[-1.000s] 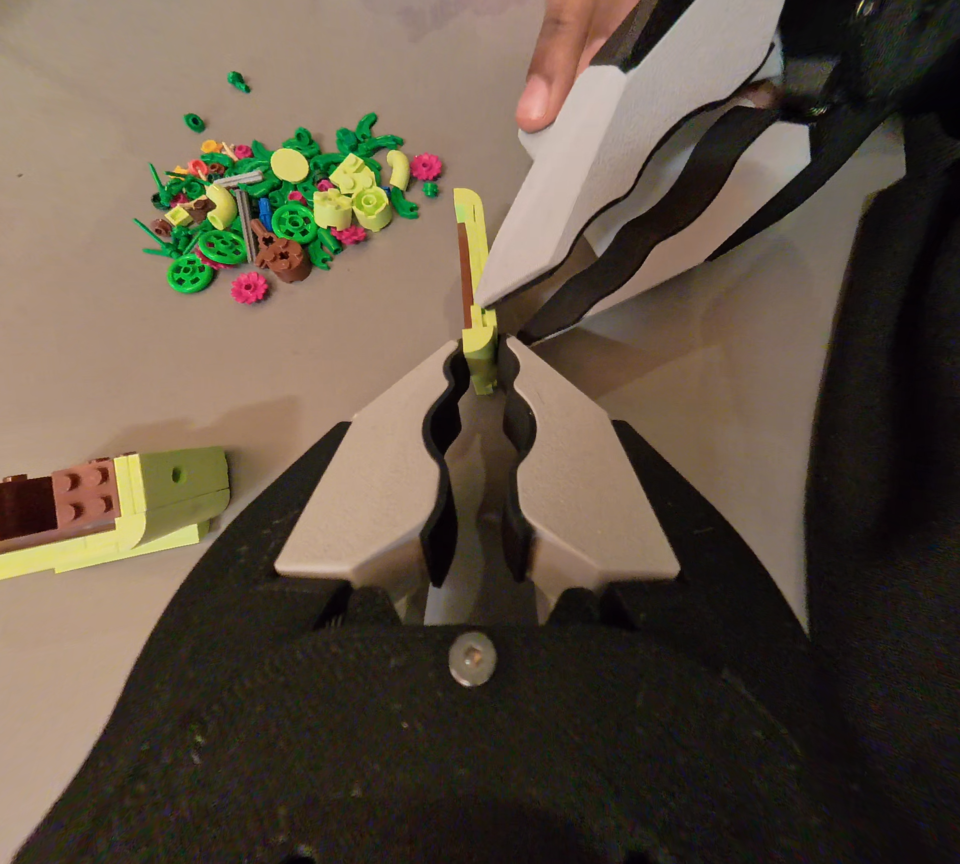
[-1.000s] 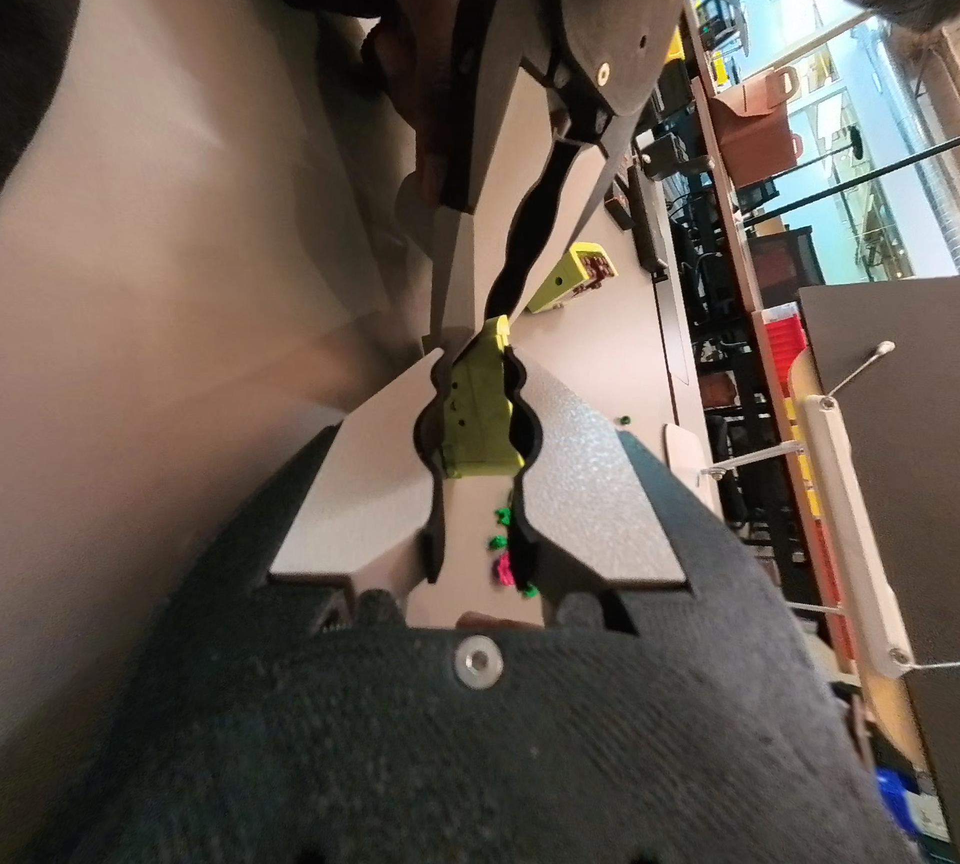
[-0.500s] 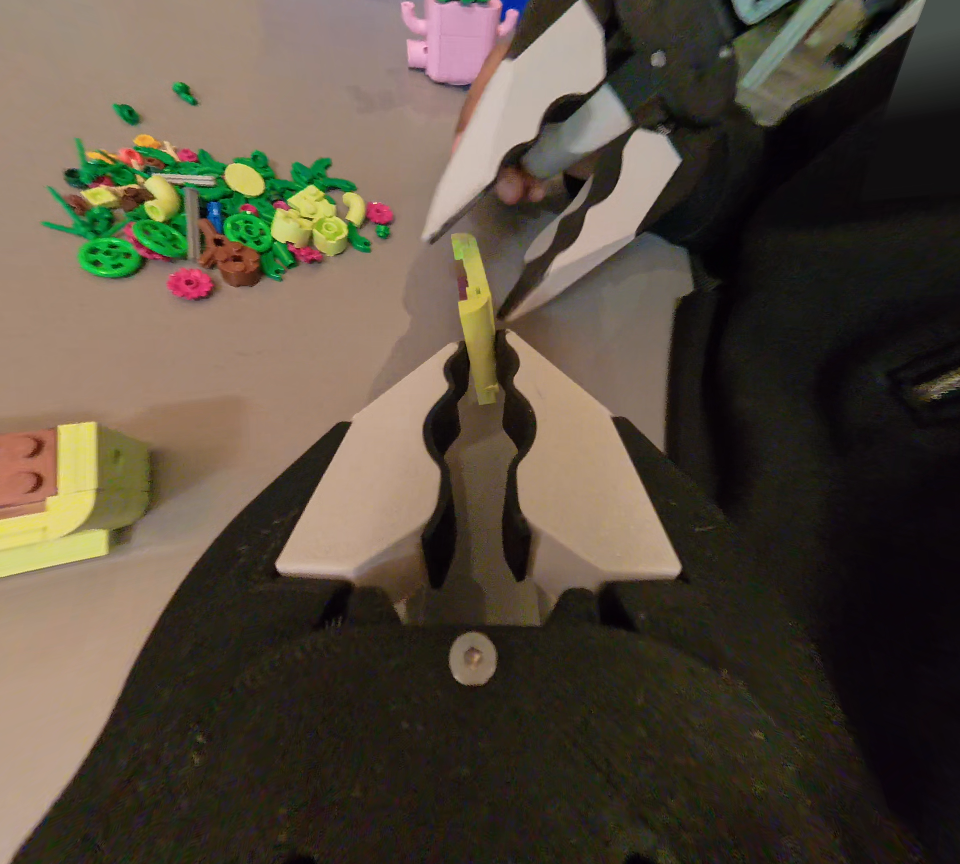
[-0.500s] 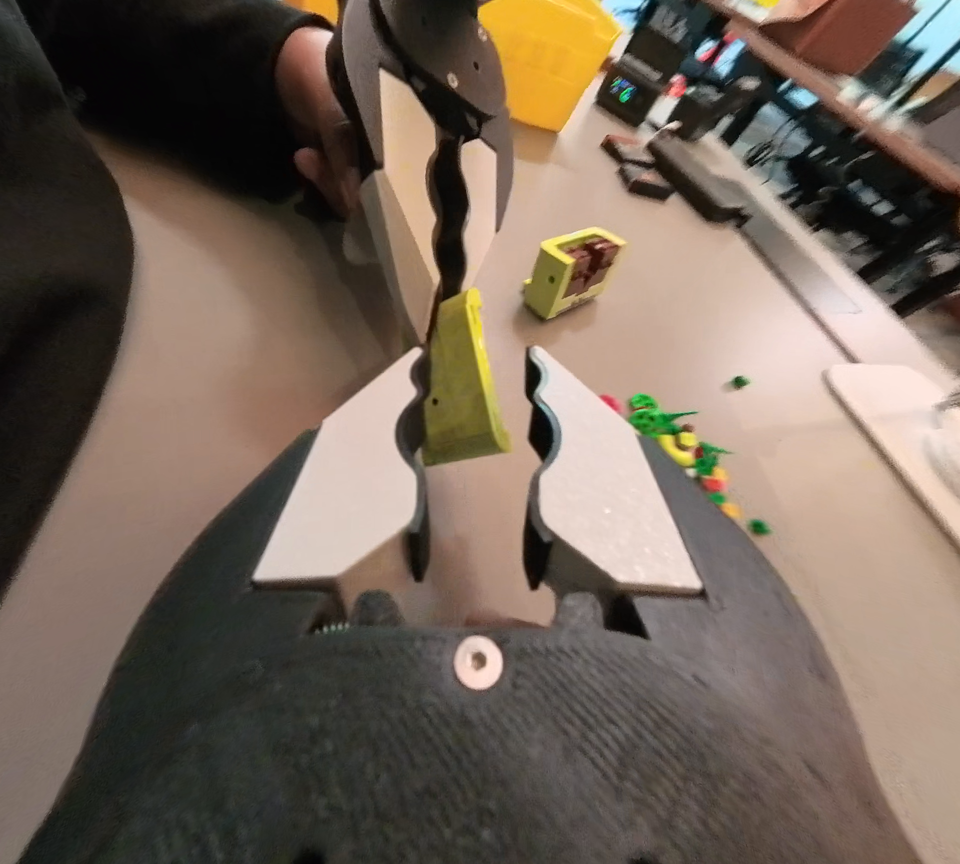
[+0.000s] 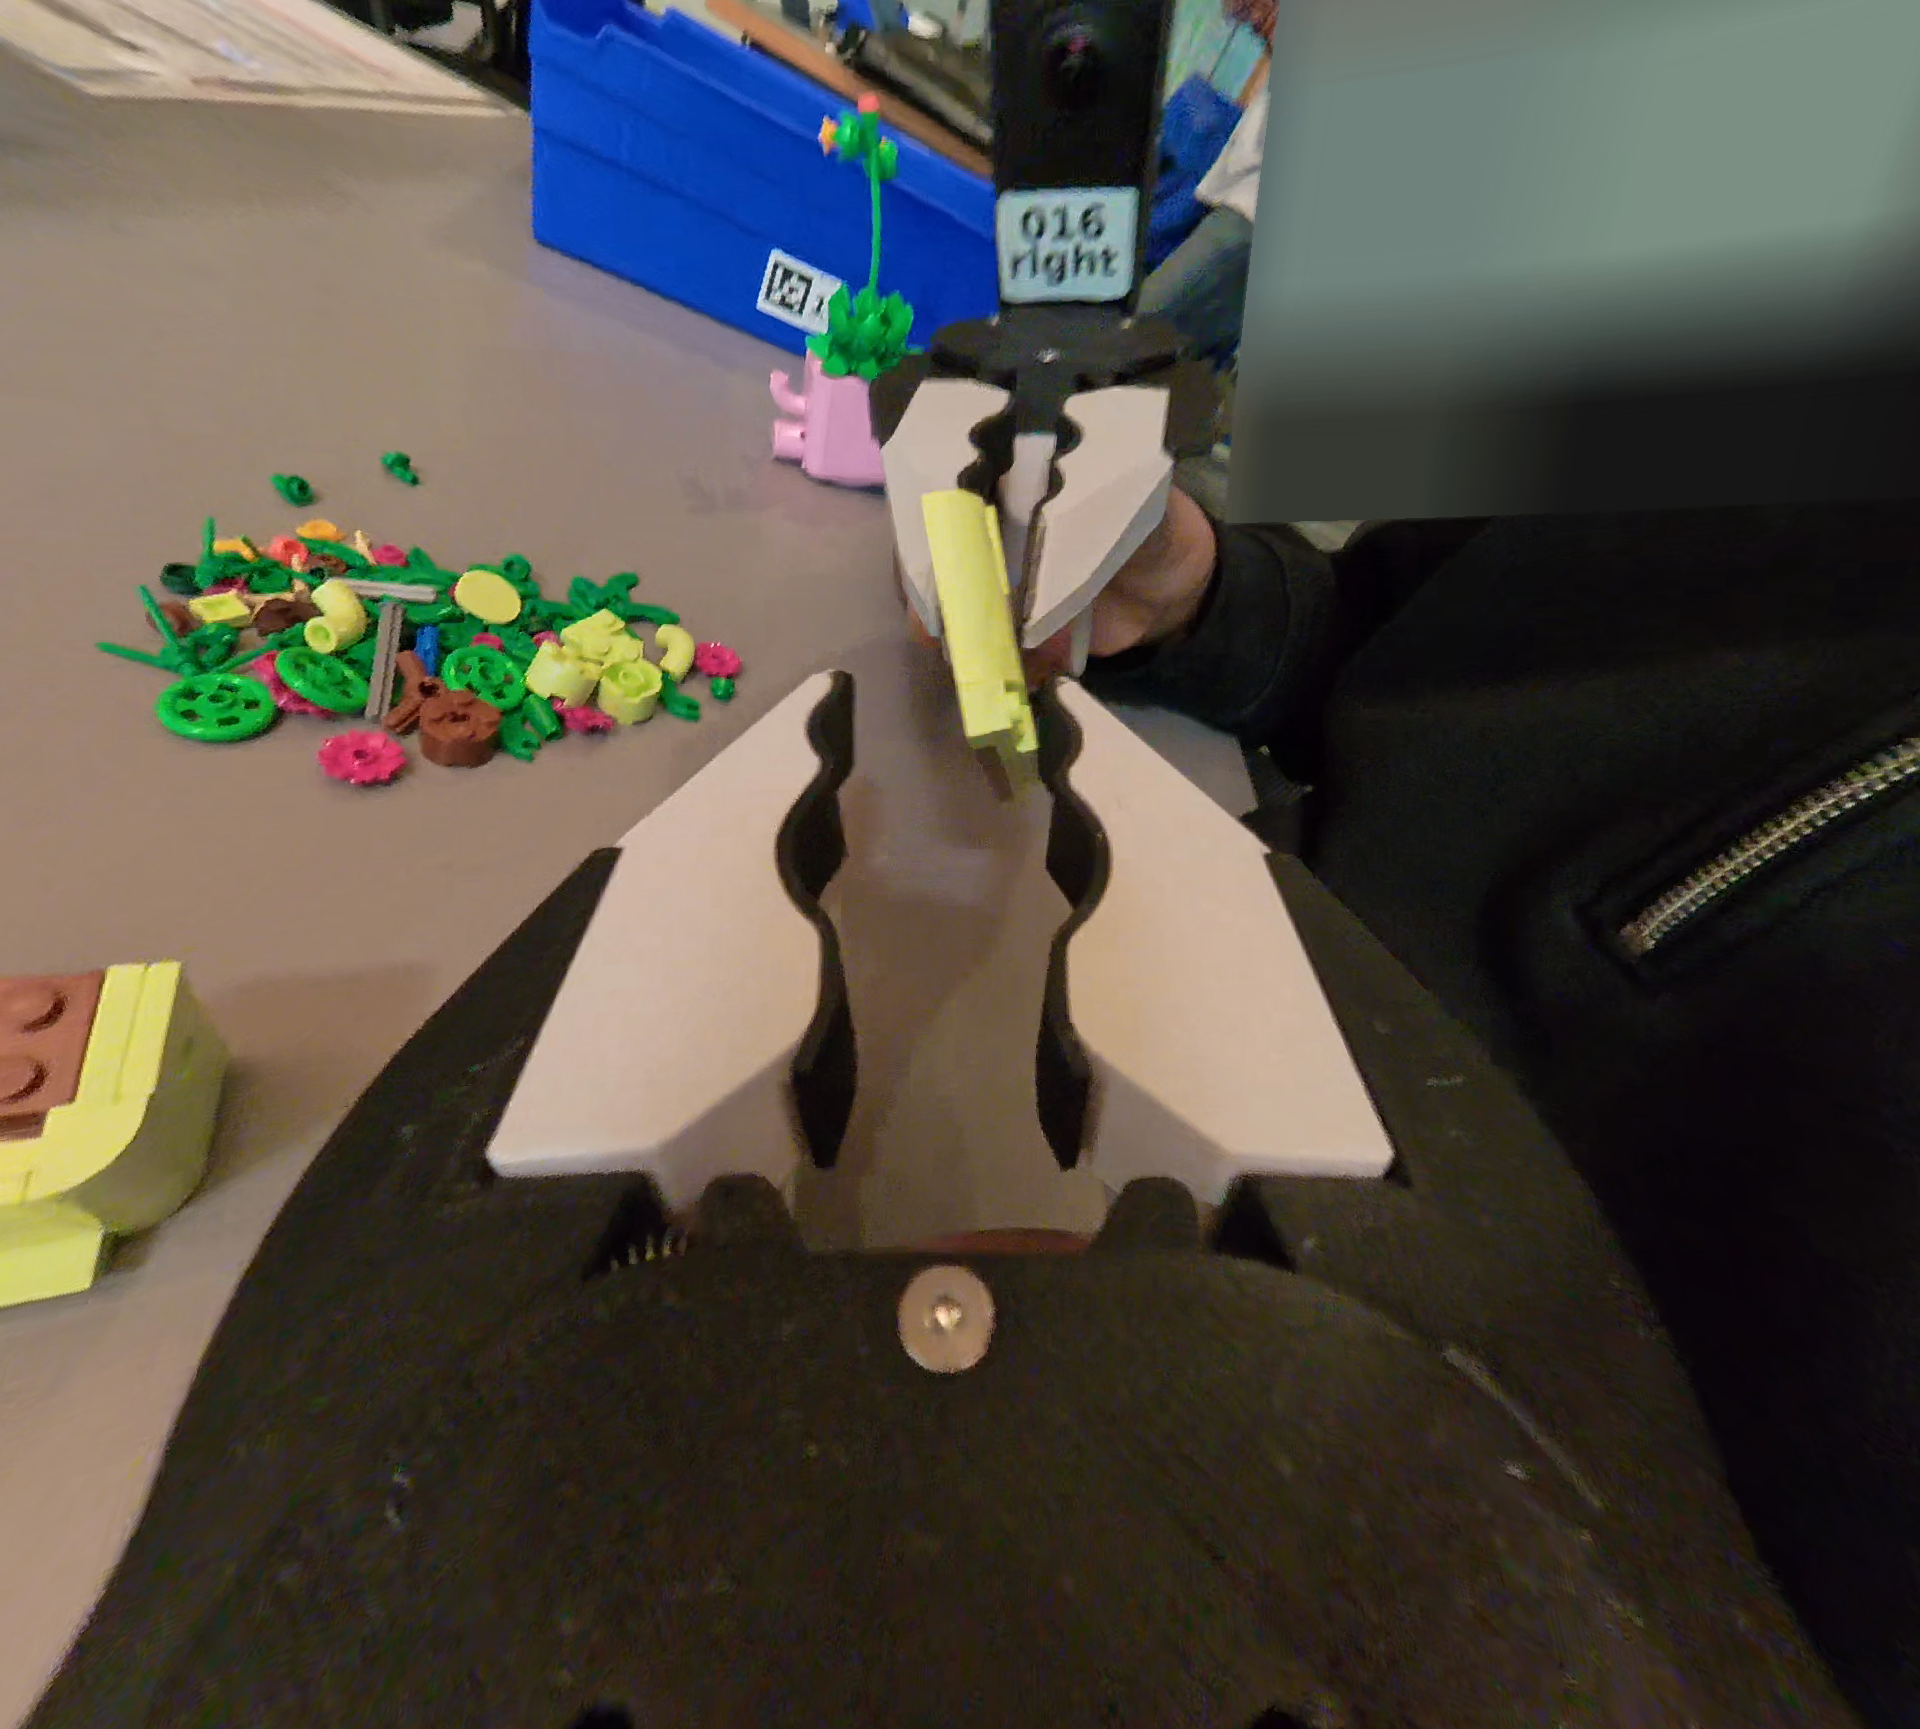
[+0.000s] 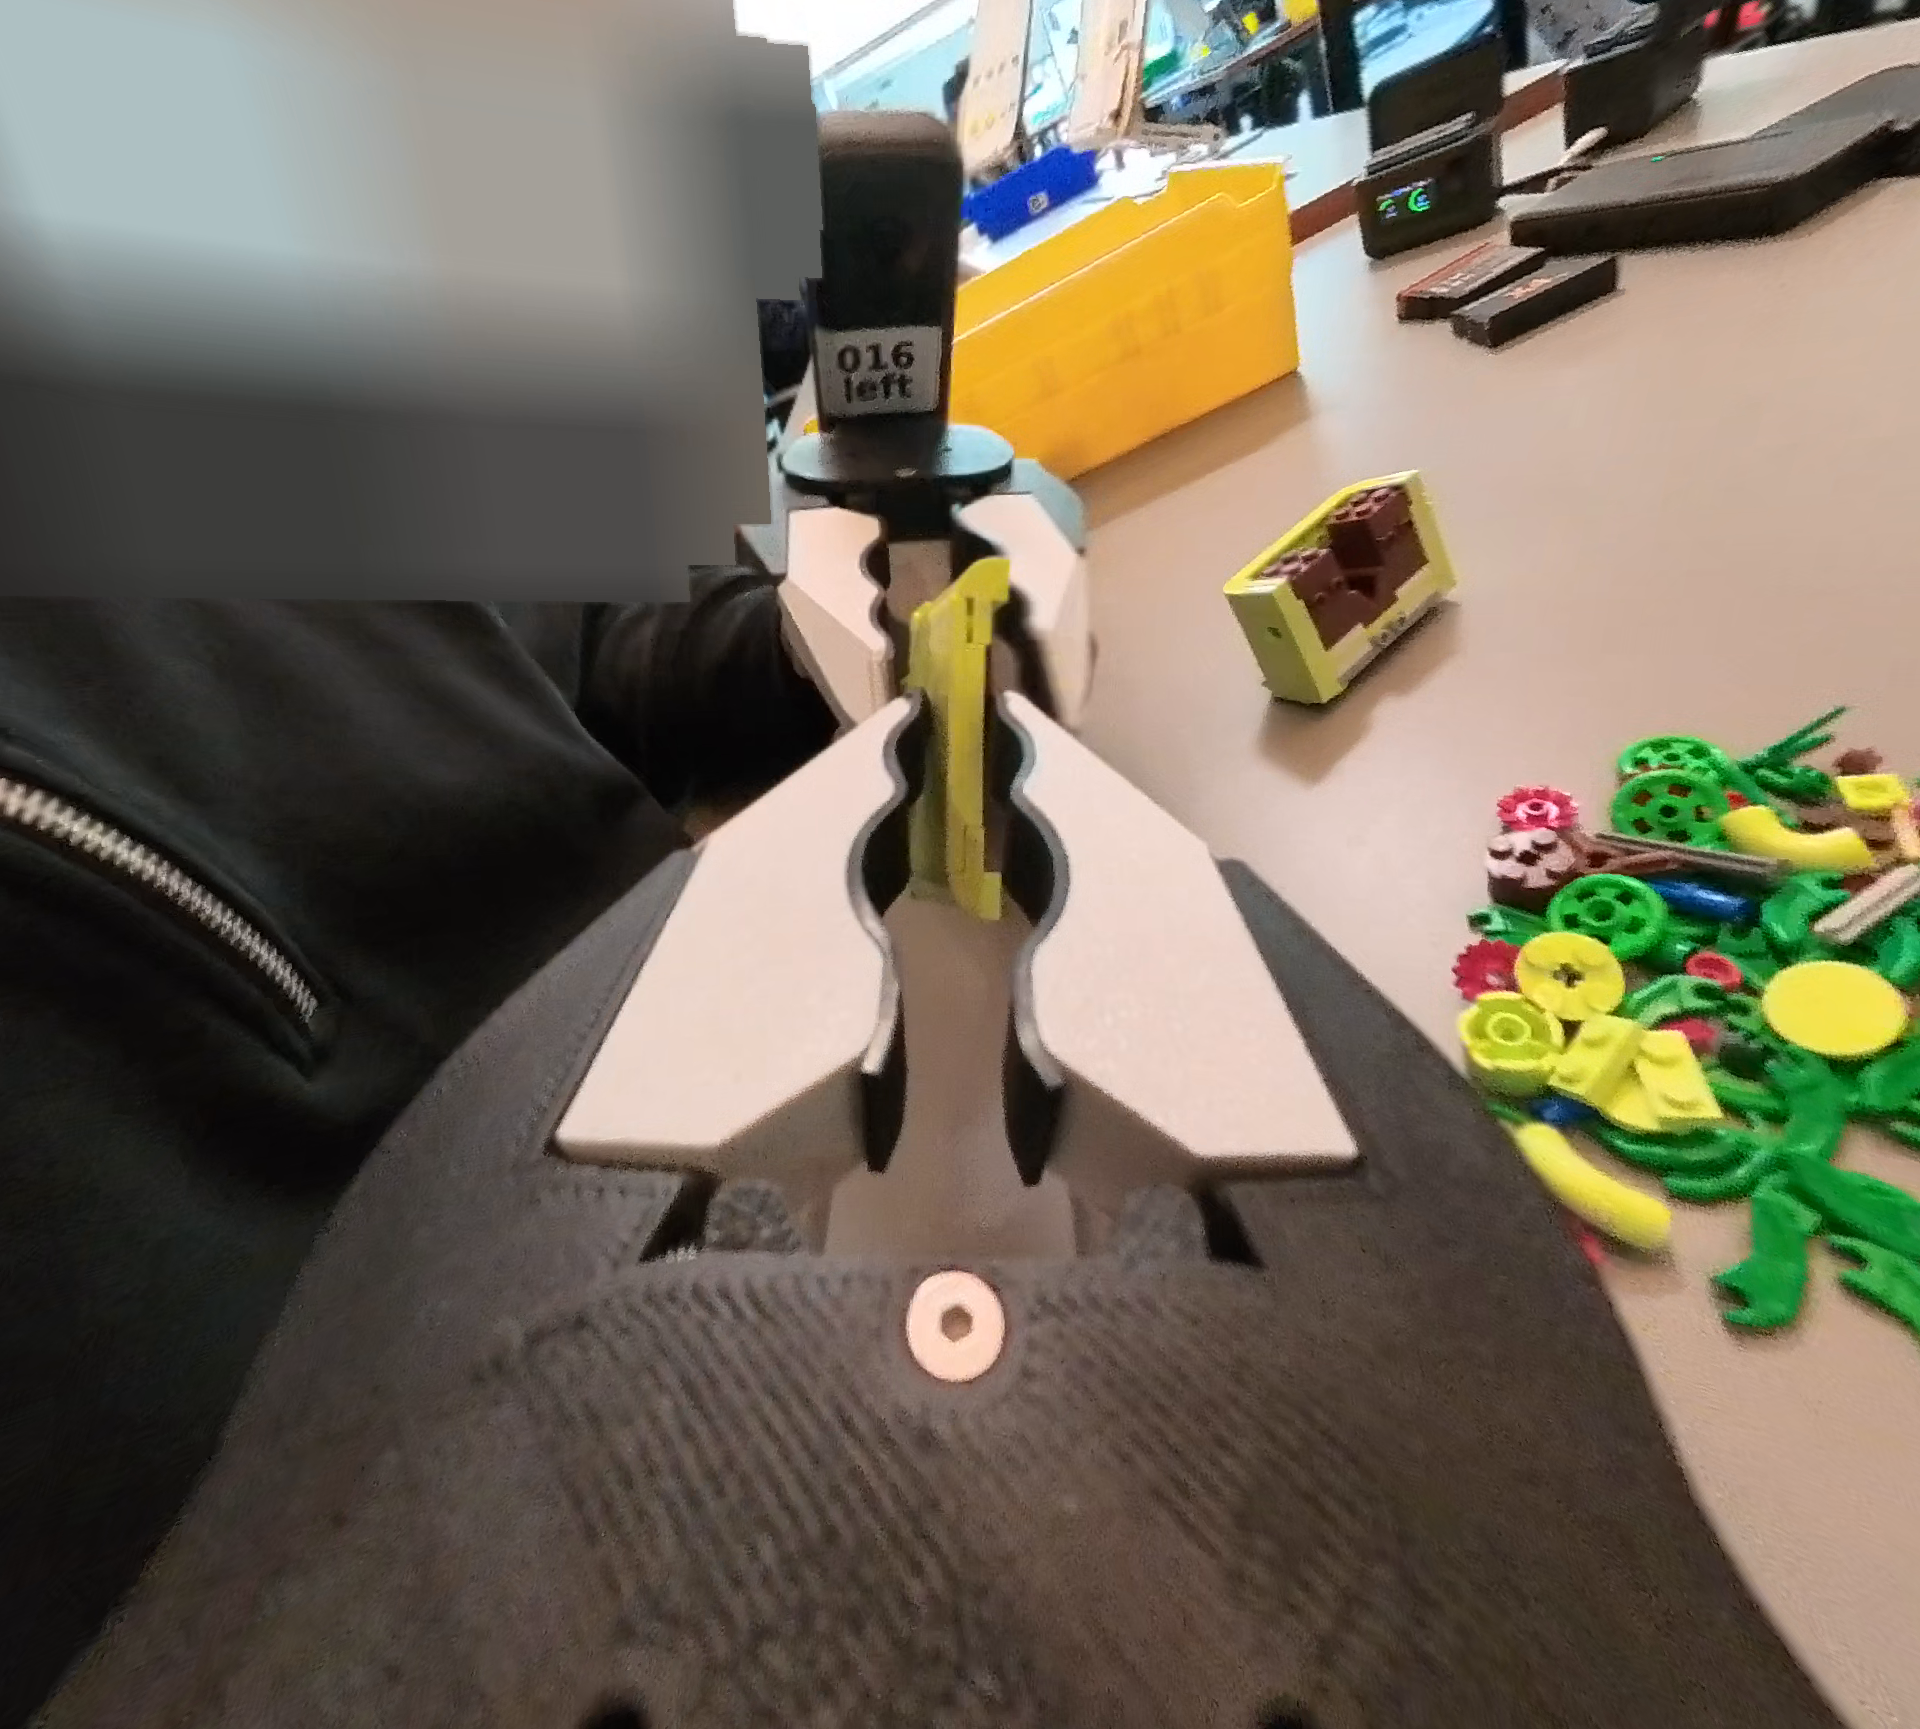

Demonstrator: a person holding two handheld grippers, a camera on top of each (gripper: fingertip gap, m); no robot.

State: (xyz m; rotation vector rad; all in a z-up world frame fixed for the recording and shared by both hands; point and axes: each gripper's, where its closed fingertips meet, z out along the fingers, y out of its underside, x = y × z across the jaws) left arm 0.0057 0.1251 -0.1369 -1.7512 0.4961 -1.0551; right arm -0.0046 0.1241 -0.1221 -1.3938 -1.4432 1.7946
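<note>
A flat lime-green brick piece point(image 6: 951, 786) stands on edge between the jaws of my right gripper point(image 6: 958, 708), which is shut on it. In the left wrist view the same piece point(image 5: 977, 630) hangs from the right gripper point(image 5: 997, 630) straight ahead. My left gripper point(image 5: 940, 692) is open, its jaws wide apart. The piece's lower end lies against the right fingertip point(image 5: 1055, 723). In the right wrist view the left gripper point(image 6: 940, 630) faces me, open around the piece's far end.
A pile of small green, lime, pink and brown bricks point(image 5: 416, 640) lies on the grey table point(image 5: 312, 329). A lime-and-brown block point(image 6: 1340, 599) sits beyond it. A pink pot with a green plant point(image 5: 842, 422), a blue bin point(image 5: 707, 193), a yellow bin point(image 6: 1122, 329) and black devices point(image 6: 1507, 287) stand farther off. A black jacket is close by. My left and right fingertips are right by each other. Between my left fingertips and the lime-and-brown block point(image 6: 1340, 599) there is roughly 12 cm.
My right gripper has shut on the lime piece. My left gripper, shut on it before, has opened and let go. Both grippers have swung level, facing each other.
</note>
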